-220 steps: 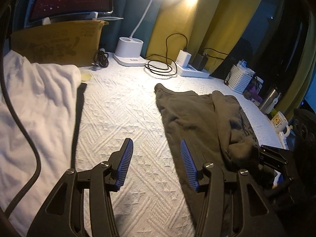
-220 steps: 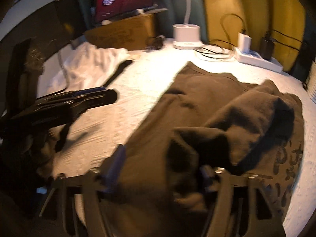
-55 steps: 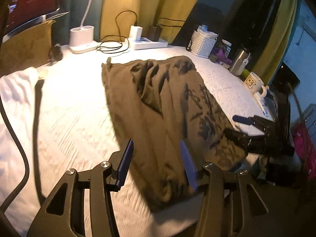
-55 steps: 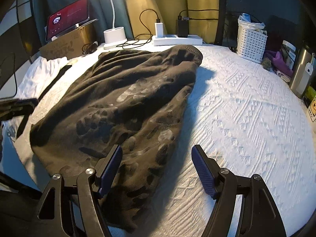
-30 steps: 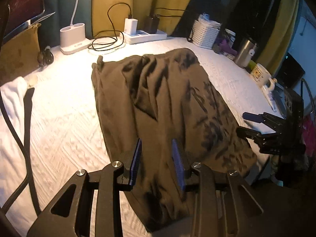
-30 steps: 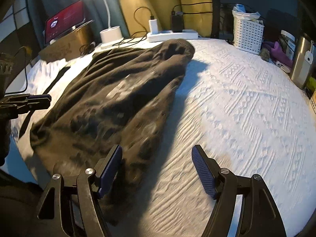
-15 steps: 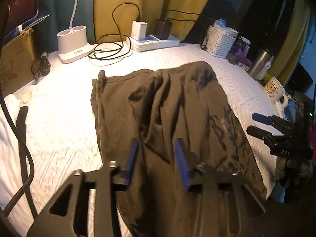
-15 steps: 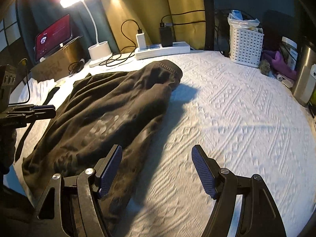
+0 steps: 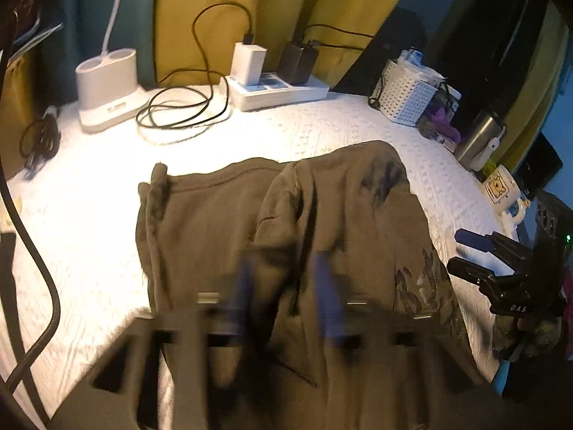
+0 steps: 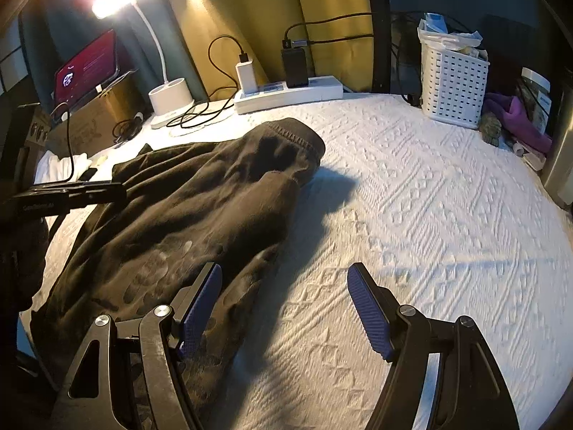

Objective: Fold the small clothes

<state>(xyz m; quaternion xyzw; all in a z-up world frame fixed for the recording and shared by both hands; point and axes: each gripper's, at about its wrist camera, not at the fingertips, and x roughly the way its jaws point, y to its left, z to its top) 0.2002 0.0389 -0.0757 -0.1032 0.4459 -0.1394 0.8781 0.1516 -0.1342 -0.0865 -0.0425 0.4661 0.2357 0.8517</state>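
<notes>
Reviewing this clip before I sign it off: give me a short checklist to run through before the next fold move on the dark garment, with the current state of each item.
1. Garment lies on the white bedspread: ok.
2. Garment flat enough to fold: not ok; its top edge is bunched and a layer is already lapped over.
3. Right tongs open and holding nothing: ok; one finger is over the cloth, the other over bare bedspread.
4. Left tongs state: cannot tell; they are motion-blurred over the garment, with a gap showing between the fingers.
5. Cables and power strip apart from the garment: ok.
6. Basket apart from the garment: ok.
</notes>
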